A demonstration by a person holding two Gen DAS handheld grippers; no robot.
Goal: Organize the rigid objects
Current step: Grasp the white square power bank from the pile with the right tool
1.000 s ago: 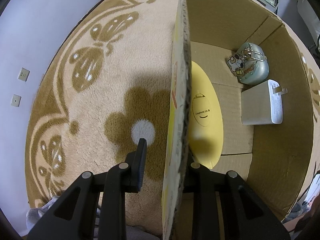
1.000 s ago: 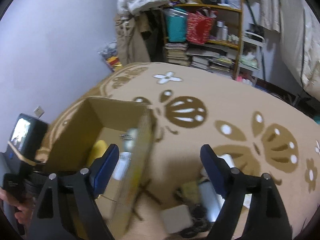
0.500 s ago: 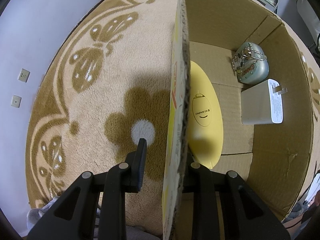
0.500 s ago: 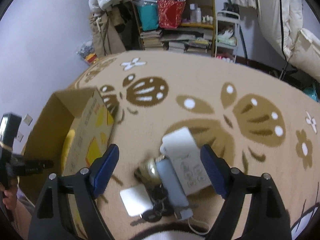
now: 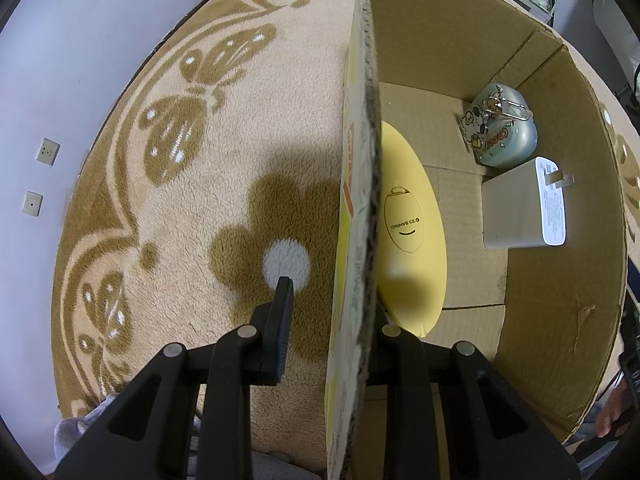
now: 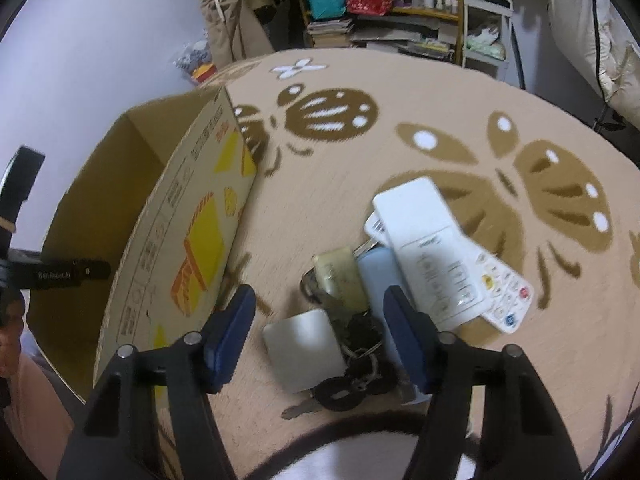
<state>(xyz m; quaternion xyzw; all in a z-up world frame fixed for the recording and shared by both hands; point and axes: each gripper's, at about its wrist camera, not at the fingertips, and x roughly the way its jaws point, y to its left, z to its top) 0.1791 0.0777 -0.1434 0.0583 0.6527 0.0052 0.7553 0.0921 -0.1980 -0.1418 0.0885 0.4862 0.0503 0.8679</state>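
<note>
Cardboard box (image 5: 560, 320) stands open on a beige carpet (image 5: 208, 184) with brown butterfly and flower patterns; the left gripper (image 5: 328, 304) straddles its near wall, one finger outside and one inside, with a gap showing on the outer side, so whether it pinches the wall I cannot tell. Inside lie a yellow oval case (image 5: 412, 240) printed "© 23 SANRIO", a pale green tin (image 5: 500, 136) with cartoon stickers, and a white charger plug (image 5: 520, 208) with small unreadable print. The box's outside shows yellow and orange graphics.

Beside the box, a pile sits on the carpet: a white remote control (image 6: 448, 256), a pale blue case (image 6: 380, 280), a silver square (image 6: 304, 348) and black keys (image 6: 348, 384). The right gripper (image 6: 320, 340) hovers wide open above them. A cluttered shelf (image 6: 380, 12) lines the far wall.
</note>
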